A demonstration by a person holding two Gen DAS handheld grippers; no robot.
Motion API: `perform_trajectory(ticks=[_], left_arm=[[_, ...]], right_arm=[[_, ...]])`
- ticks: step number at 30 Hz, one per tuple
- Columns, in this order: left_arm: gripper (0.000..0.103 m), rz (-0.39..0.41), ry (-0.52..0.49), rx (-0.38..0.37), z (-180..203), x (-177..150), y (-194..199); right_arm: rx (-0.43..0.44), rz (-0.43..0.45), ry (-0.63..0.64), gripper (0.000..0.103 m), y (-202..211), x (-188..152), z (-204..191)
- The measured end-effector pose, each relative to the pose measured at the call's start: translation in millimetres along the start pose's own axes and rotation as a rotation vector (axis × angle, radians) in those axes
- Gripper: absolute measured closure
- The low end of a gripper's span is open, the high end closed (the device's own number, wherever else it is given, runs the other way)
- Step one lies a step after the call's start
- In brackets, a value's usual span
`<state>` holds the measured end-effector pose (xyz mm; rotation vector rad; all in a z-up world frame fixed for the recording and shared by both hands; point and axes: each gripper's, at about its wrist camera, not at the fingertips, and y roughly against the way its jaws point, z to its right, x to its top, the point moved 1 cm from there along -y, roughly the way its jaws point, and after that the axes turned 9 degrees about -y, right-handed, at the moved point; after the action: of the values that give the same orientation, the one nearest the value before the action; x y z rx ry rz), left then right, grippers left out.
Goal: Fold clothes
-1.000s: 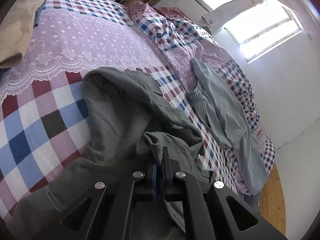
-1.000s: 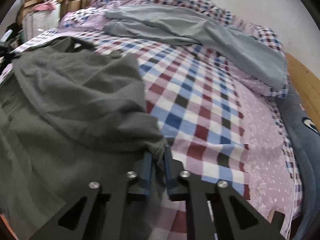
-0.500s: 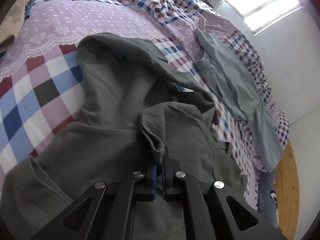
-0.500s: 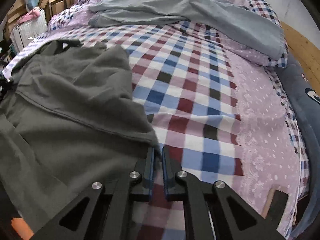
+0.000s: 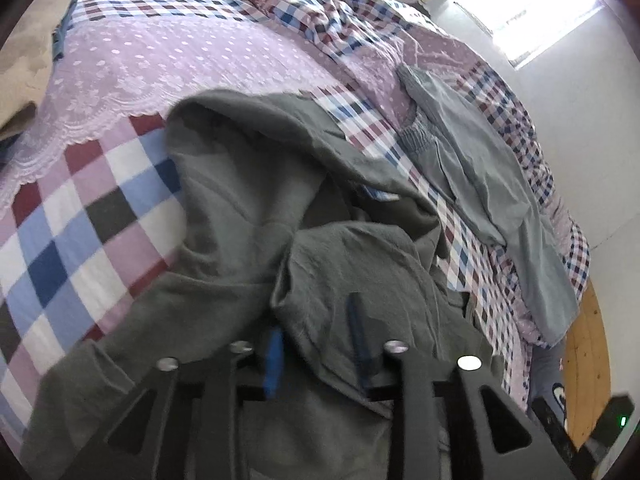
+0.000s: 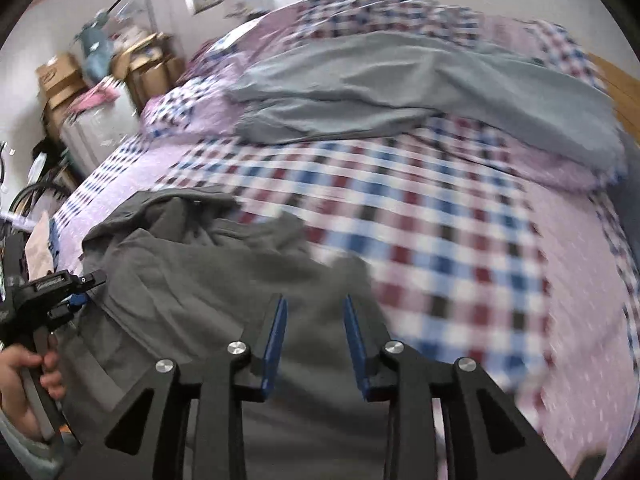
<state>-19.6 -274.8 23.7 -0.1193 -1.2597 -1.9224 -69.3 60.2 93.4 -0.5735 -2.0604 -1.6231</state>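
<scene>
Both hand-held grippers have just been opening. The left hand-held gripper (image 5: 316,340) is standing spread with a fold of the dark grey garment (image 5: 240,200) lying between its pads. The right hand-held gripper (image 6: 315,332) is standing spread, empty, over that garment, which is lying crumpled near the bed's (image 6: 440,240) front edge.

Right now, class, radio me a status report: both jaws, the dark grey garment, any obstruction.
Left gripper just opened, dark grey garment loose between its jaws. Right gripper just opened, nothing pinched. Light grey trousers lie apart, farther up the bed; nothing obstructing.
</scene>
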Motion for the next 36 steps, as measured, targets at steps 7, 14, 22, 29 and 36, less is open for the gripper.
perform_trajectory(ticks=[7,14,22,29,36], left_arm=[[0.044,0.055,-0.003,0.021,-2.1,11.2,15.6],[0.045,0.014,-0.08,-0.004,5.6,14.8,12.1],[0.046,-0.1,-0.225,-0.081,29.3,8.0,-5.2],[0.046,-0.132,-0.29,-0.042,36.5,1.4,-18.4],[0.046,-0.121,-0.364,0.02,45.2,-3.1,-22.2]], right_arm=[[0.009,-0.181,0.017,0.072,-79.6,39.8,-27.7],[-0.154,-0.299,0.114,0.074,-124.8,46.9,-41.5],[-0.227,-0.268,0.098,0.101,-119.0,54.0,-27.3],[-0.307,-0.203,0.052,0.101,-106.1,72.3,3.7],[-0.379,-0.125,-0.014,0.102,-101.0,90.6,41.2]])
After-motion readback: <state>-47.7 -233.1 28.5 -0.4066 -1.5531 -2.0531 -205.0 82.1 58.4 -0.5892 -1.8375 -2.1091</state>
